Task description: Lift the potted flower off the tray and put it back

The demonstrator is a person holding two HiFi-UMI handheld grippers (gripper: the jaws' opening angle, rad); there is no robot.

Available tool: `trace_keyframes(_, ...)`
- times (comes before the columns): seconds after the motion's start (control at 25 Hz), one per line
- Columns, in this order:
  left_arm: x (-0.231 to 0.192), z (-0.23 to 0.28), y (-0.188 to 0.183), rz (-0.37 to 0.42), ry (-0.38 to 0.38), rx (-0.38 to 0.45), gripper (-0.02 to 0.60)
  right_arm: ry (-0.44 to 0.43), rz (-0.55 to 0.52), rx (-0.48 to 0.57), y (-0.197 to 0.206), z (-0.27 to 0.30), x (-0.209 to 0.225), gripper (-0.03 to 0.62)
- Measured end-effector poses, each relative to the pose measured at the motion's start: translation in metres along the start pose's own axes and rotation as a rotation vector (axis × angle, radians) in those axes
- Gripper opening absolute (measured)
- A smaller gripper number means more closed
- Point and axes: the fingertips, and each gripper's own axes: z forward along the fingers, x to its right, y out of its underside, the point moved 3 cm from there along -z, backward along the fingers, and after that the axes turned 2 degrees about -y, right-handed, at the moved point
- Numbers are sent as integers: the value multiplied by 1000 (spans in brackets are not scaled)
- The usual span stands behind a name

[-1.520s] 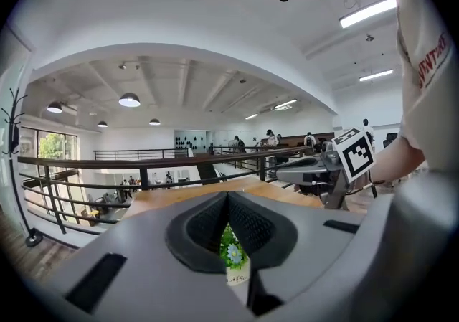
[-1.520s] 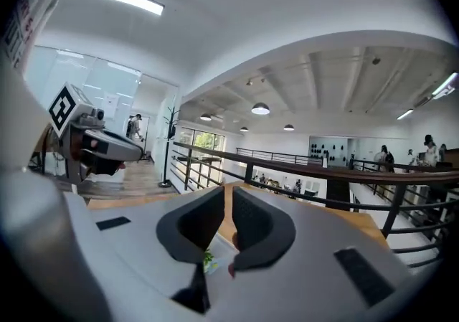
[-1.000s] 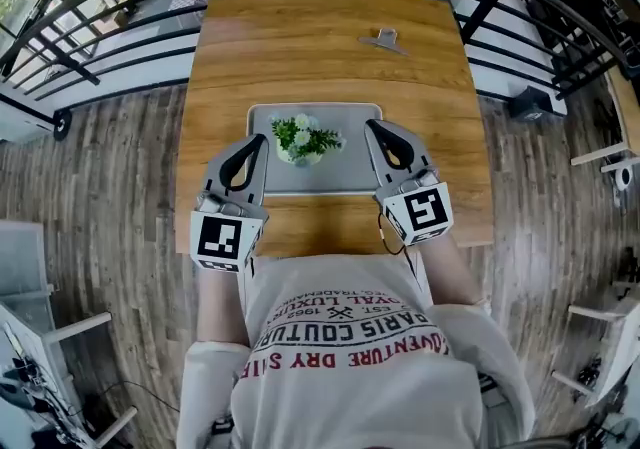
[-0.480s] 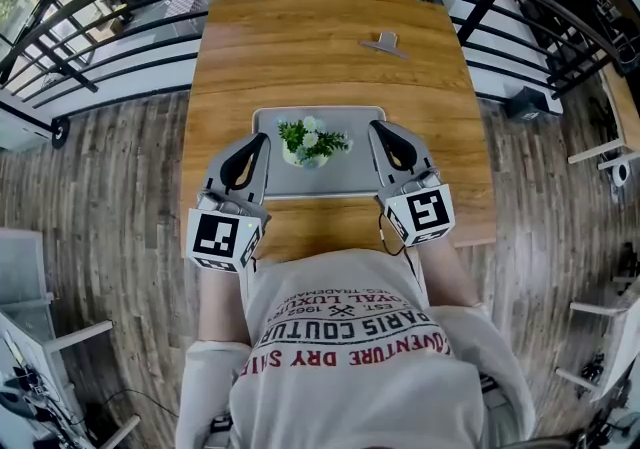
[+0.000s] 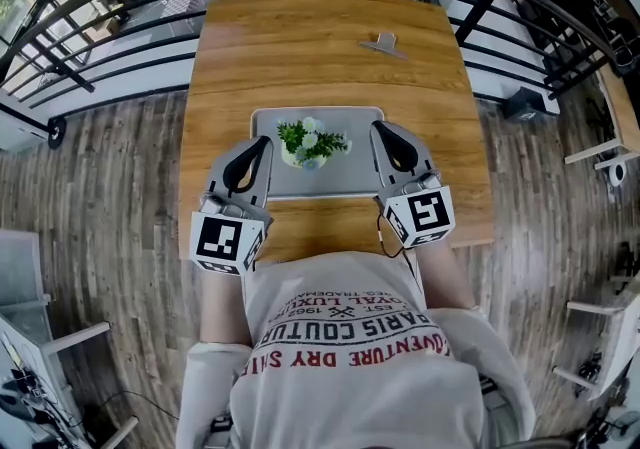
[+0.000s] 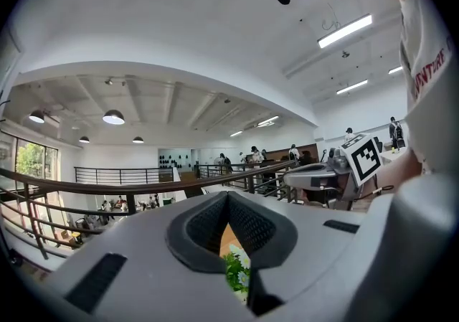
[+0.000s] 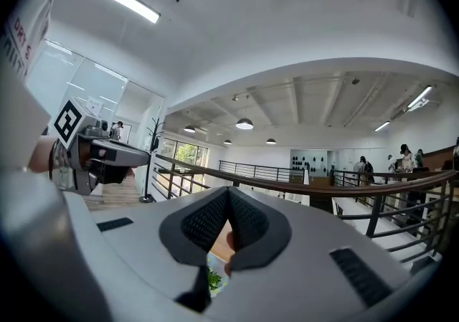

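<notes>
Black railings (image 5: 488,5) ringed your wooden table (image 5: 320,47) above a plank floor (image 5: 110,167). You held the left gripper (image 5: 264,142) and right gripper (image 5: 378,127) with jaws closed on nothing, either side of the potted flower (image 5: 310,142), which stood on the grey tray (image 5: 345,180) near you.

A rectangular light-brown wooden table (image 5: 320,37) stood on a grey-brown plank floor (image 5: 110,187). A curved dark railing (image 6: 123,187) ran beyond it. Dome-shaped pendant lamps (image 6: 113,117) and long strip lights (image 6: 344,31) were lit under a white ceiling (image 6: 179,19). Daylight entered through a tall window (image 7: 186,150).
</notes>
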Motion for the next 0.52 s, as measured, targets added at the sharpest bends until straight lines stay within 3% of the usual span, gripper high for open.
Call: trace_keyframes(0.52, -9, -1, 10, -29, -21, -23, 12, 25, 19, 10, 0, 6, 2, 26)
